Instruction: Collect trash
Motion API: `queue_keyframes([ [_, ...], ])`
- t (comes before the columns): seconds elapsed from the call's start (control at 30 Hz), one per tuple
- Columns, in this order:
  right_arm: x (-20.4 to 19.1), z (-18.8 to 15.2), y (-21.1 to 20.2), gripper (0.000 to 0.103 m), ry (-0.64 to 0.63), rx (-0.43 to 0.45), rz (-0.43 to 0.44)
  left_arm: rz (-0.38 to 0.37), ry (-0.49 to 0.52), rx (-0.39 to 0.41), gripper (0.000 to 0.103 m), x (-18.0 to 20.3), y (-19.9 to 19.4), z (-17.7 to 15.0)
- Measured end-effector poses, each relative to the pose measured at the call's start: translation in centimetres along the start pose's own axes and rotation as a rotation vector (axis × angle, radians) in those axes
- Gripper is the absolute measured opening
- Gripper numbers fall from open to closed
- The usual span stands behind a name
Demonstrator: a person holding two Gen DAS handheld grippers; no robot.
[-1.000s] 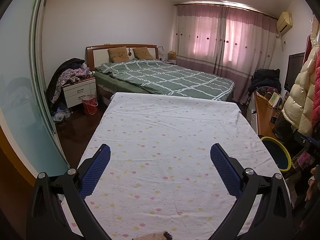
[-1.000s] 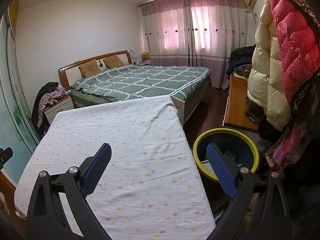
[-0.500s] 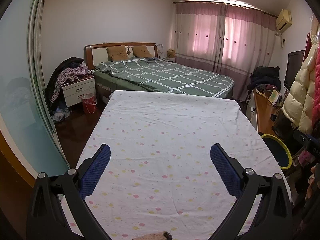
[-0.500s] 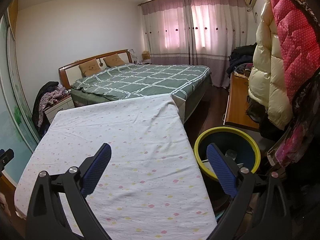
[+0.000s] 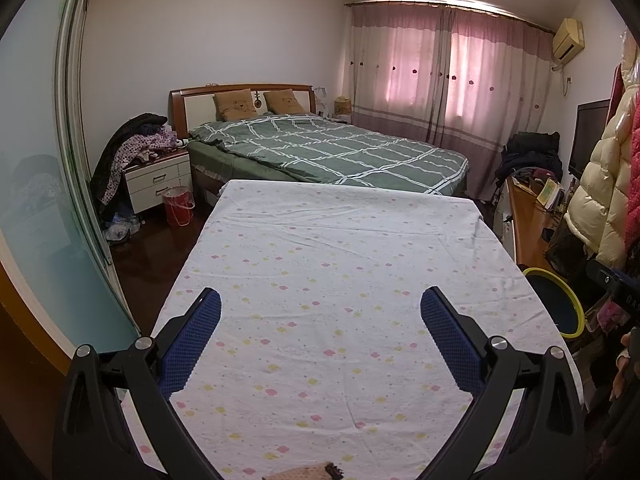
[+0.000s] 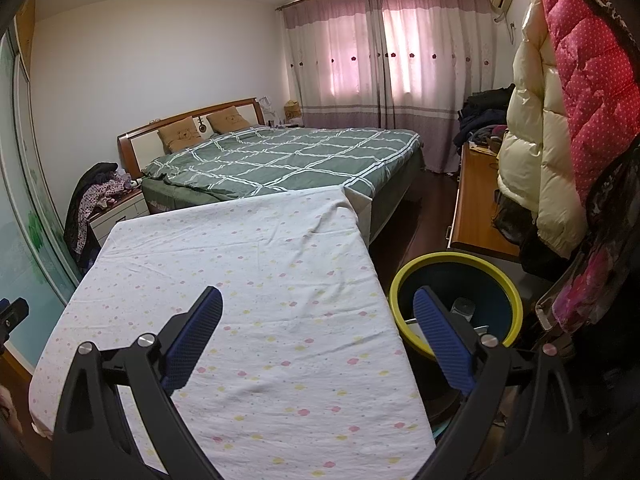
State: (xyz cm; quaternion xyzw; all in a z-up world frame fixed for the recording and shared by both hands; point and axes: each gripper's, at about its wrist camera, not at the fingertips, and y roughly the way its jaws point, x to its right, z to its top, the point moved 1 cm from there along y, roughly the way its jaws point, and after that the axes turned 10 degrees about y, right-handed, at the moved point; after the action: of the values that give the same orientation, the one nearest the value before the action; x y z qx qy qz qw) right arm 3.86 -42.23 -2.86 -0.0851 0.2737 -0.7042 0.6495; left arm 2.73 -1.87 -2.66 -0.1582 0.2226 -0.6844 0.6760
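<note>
- Since a second ago both views have barely shifted; the left gripper (image 5: 320, 312) and right gripper (image 6: 318, 312) remain spread and empty.
- Below lies the white dotted-sheet table (image 5: 320, 248), with a small brown scrap (image 5: 316, 472) at its near edge.
- The yellow-rimmed dark bin (image 6: 456, 300) sits just beside the table and already holds trash.
- Risk: the scrap sits below both views, so a blind reach may miss it or snag the sheet.

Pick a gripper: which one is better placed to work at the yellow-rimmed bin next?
Right. In its own view the yellow-rimmed bin sits just past the right gripper, beside the sheet-covered table. The left gripper hangs over mid-table, bin off at the far right edge. Both open, empty.
</note>
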Motion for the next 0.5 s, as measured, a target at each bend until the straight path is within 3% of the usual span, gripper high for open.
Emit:
queue_keyframes([
  [0.5, 0.05, 0.02, 0.05, 0.092, 0.002, -0.003, 0.001, -0.005, 0.010, -0.001, 0.098, 0.10, 0.17, -0.13],
])
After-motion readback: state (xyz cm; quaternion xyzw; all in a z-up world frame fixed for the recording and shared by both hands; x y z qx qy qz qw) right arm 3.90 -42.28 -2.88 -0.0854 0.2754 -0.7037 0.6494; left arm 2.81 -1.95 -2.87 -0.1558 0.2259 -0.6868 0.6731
